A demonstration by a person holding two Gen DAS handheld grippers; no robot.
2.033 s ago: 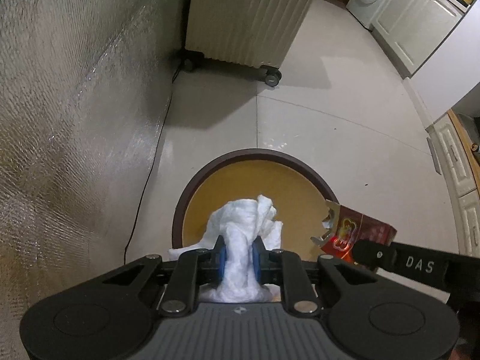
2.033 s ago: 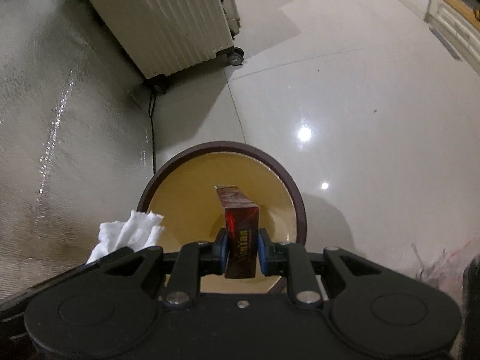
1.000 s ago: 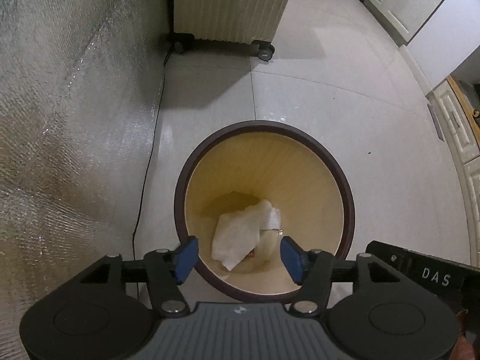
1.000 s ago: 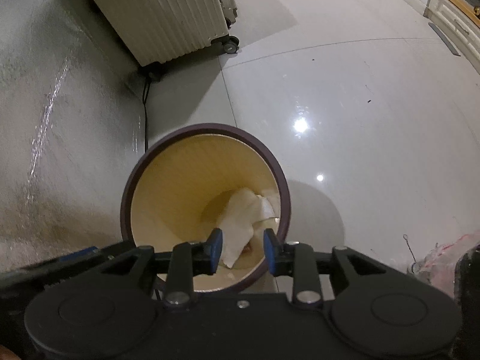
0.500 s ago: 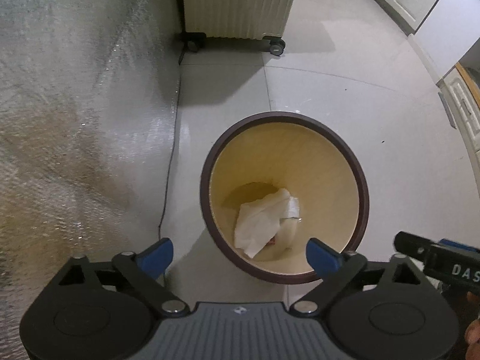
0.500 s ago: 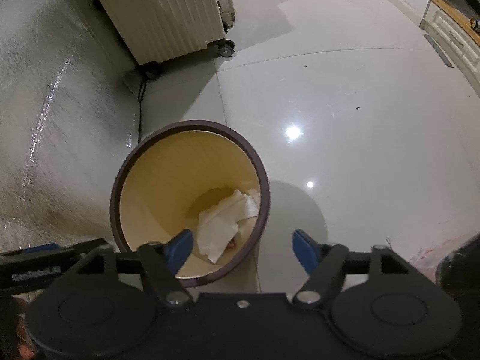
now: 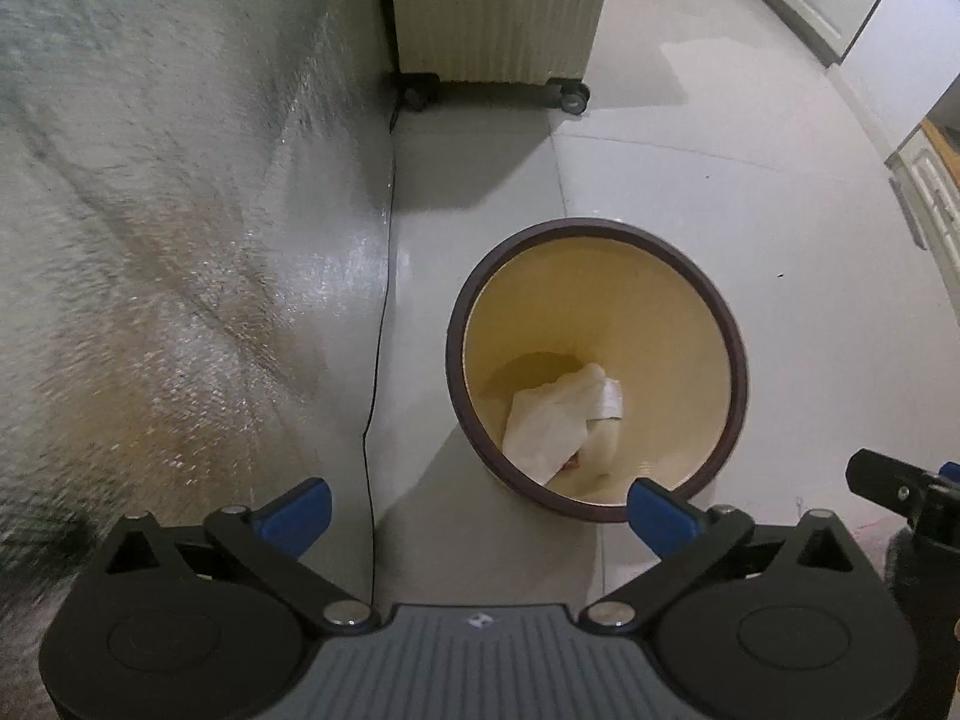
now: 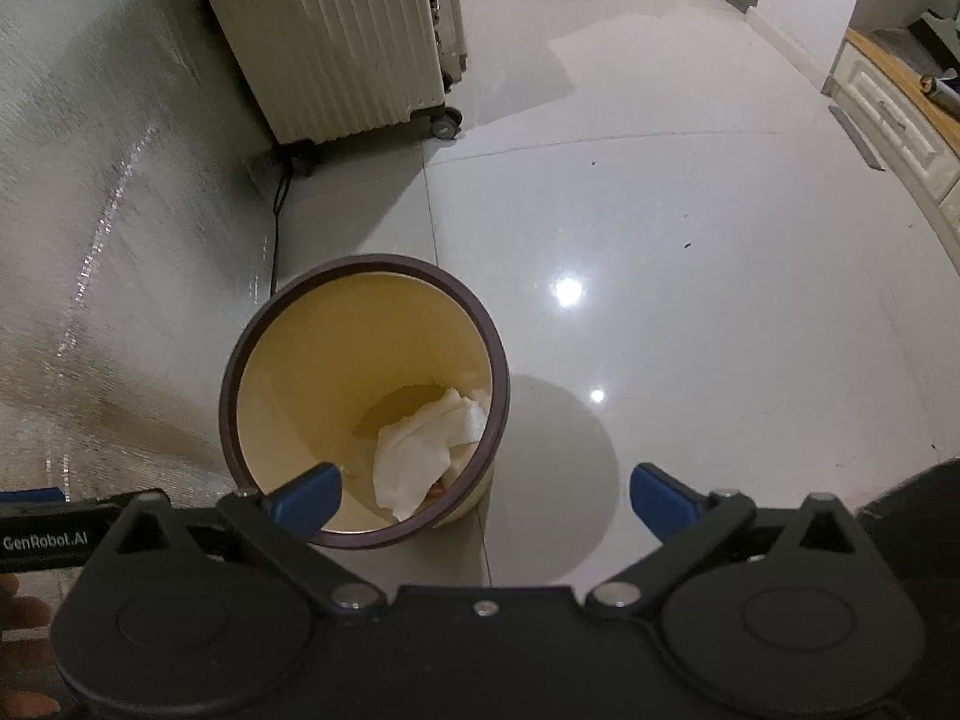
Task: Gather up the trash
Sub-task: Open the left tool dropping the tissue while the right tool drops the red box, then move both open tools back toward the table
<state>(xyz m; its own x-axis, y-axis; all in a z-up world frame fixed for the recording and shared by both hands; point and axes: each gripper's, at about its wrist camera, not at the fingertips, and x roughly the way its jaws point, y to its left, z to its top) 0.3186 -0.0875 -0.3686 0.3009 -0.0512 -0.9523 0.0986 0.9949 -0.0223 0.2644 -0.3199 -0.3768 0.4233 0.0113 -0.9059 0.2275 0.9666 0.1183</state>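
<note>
We hold both grippers above the bin (image 7: 737,360), pointing steeply down. Left gripper (image 7: 477,519) jaws are opening, spread wide, nothing between. Right gripper (image 8: 483,501) jaws are opening too, wide apart and empty, just beside it.

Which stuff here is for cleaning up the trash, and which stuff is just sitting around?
For the job:
- bin, standing on the floor
- white tissue, lying in the bin
- left gripper and right gripper, both opening with nothing between the jaws

Just sitting around:
- cream suitcase
- black cord
- silver sheet
</note>
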